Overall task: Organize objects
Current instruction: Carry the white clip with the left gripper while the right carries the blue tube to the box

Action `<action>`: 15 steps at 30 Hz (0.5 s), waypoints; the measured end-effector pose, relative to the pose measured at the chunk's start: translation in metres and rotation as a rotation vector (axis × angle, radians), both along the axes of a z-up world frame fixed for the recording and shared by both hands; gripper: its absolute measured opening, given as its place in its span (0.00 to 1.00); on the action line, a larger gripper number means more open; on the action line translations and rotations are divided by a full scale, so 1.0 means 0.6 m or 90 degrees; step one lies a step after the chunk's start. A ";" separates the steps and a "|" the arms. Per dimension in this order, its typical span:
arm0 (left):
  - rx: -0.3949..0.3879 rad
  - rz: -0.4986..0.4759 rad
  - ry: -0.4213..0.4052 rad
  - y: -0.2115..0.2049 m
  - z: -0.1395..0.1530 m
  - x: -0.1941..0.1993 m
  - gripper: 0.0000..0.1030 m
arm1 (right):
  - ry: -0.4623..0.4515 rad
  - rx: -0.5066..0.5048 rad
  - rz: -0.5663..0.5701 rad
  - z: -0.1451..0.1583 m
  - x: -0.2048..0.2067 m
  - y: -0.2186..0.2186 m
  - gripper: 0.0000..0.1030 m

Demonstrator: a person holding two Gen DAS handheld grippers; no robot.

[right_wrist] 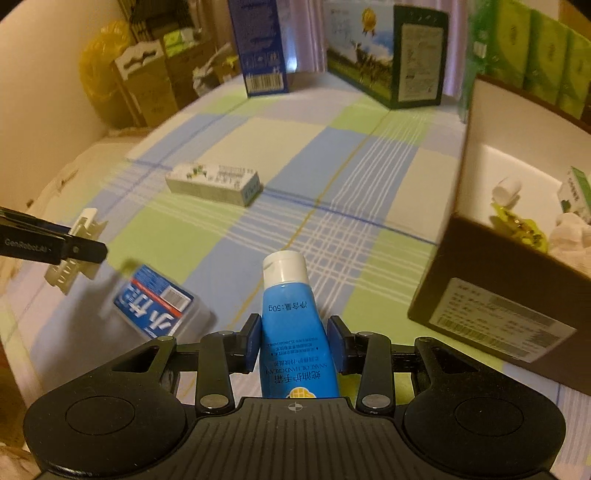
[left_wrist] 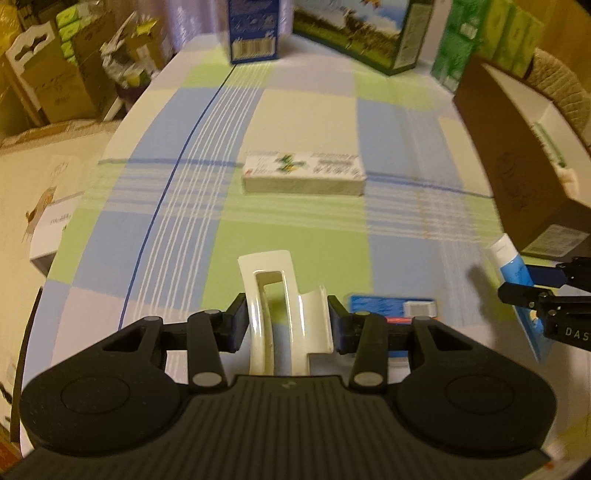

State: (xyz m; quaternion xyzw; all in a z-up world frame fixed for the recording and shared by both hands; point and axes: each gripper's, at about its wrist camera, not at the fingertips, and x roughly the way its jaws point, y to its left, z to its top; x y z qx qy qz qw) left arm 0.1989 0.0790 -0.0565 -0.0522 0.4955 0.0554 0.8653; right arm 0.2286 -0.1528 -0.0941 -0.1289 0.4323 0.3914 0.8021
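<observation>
My left gripper point(left_wrist: 284, 326) is shut on a cream plastic hair claw clip point(left_wrist: 275, 295), held above the checked tablecloth. My right gripper point(right_wrist: 293, 341) is shut on a blue hand cream tube point(right_wrist: 291, 314) with a white cap, cap pointing forward. That tube point(left_wrist: 511, 264) and the right gripper point(left_wrist: 532, 291) show at the right edge of the left wrist view. The clip point(right_wrist: 75, 251) appears in the left gripper at the left of the right wrist view. A white medicine box point(left_wrist: 304, 171) point(right_wrist: 214, 183) lies mid-table. A blue tissue pack point(right_wrist: 157, 301) point(left_wrist: 391, 306) lies near the front.
An open brown cardboard box point(right_wrist: 491, 266) point(left_wrist: 517, 155) stands at the right, holding a small bottle, a yellow packet and a carton. A tall blue carton point(left_wrist: 253, 29) and a green milk carton point(left_wrist: 364, 33) stand at the table's far edge. Boxes crowd the floor at left.
</observation>
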 end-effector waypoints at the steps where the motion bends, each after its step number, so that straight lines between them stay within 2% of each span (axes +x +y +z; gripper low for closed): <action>1: 0.000 -0.006 -0.006 -0.006 0.007 0.001 0.37 | -0.002 0.008 -0.002 0.008 -0.002 -0.005 0.34; 15: -0.014 -0.115 -0.088 -0.132 0.101 0.025 0.37 | -0.029 0.112 -0.054 0.115 -0.017 -0.086 0.34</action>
